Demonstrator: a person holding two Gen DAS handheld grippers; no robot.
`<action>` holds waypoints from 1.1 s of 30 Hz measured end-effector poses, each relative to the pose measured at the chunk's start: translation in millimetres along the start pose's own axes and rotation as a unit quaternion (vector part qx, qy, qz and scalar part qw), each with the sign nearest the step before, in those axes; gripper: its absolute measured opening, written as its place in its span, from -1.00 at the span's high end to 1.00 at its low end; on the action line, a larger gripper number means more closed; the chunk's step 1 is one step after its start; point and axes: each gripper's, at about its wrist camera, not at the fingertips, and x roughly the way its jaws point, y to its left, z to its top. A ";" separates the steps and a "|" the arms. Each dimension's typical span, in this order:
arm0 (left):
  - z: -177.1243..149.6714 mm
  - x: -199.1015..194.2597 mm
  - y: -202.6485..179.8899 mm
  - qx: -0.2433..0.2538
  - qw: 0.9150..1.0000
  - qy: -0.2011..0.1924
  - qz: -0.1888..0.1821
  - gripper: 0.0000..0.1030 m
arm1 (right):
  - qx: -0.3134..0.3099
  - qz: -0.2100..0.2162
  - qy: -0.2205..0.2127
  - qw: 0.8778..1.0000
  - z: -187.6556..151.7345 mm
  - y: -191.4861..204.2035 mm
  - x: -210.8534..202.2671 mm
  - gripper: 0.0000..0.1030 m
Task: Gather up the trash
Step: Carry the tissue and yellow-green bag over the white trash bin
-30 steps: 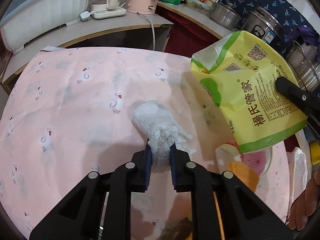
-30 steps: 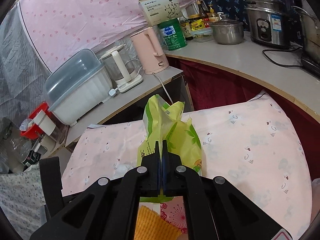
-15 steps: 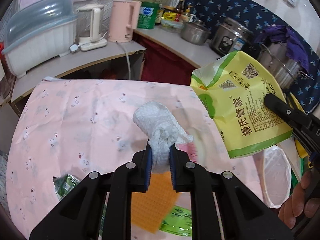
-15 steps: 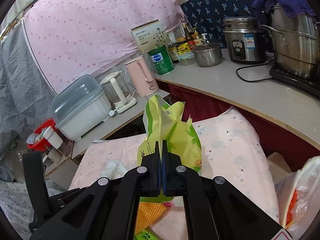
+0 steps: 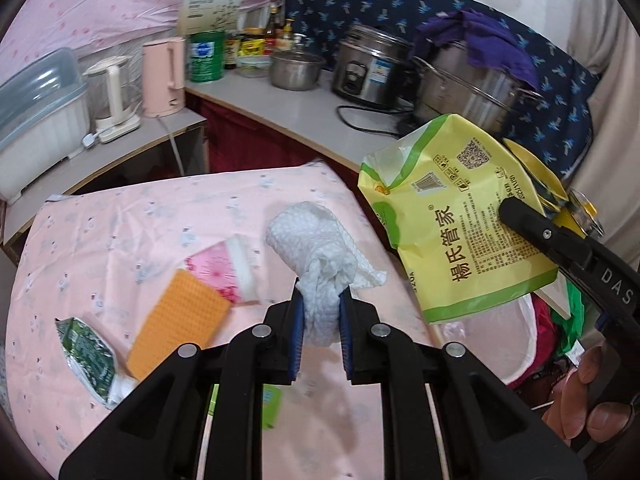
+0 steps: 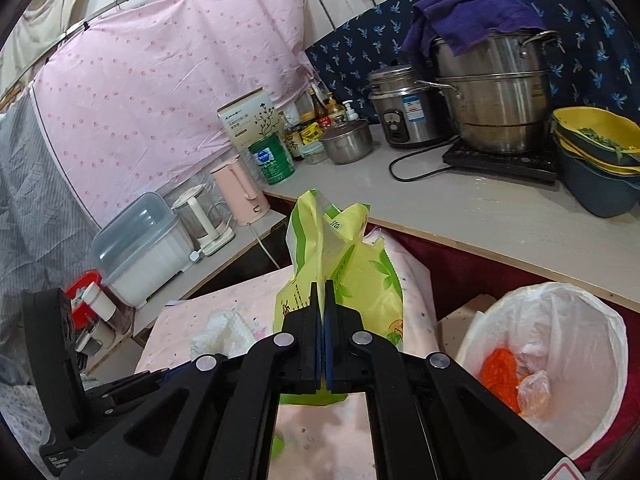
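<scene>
Tissue wad (image 5: 320, 248) — soft, light — sits pinched at centre frame in left gripper (image 5: 320, 320) fingers; right gripper (image 6: 322, 336) fingers clamp limp yellow-green bag (image 6: 340, 264) at its edge — bin (image 6: 600, 320) lower right.

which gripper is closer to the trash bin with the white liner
Right. The right gripper, holding the yellow-green bag, sits beside the trash bin; the left gripper is farther, over the table.

Pink-clothed table (image 5: 120, 216), orange sponge (image 5: 176, 328), green wrapper (image 5: 86, 350)
</scene>
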 end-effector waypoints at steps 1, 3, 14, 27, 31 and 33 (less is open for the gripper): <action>-1.6 0.1 -9.4 0.005 1.000 0.001 -0.003 0.71 | 0.005 -0.003 -0.003 1.000 -0.9 -7.5 -6.7 0.96; -4.7 1.3 -28.5 0.016 1.000 0.005 -0.010 0.71 | 0.014 -0.011 -0.008 1.000 -3.4 -22.5 -19.8 0.96; -25.7 21.9 -124.4 0.076 0.995 0.033 -0.048 0.71 | 0.066 -0.060 -0.025 0.996 -23.3 -108.3 -71.6 0.96; -52.8 71.2 -200.6 0.129 0.985 0.086 -0.077 0.71 | 0.123 -0.112 -0.031 0.986 -47.7 -193.8 -96.9 0.96; -59.9 85.8 -215.8 0.140 0.982 0.099 -0.078 0.70 | 0.136 -0.123 -0.030 0.983 -52.3 -212.3 -99.5 0.96; -62.1 92.0 -221.3 0.143 0.981 0.103 -0.079 0.67 | 0.141 -0.126 -0.030 0.981 -54.3 -218.6 -99.9 0.96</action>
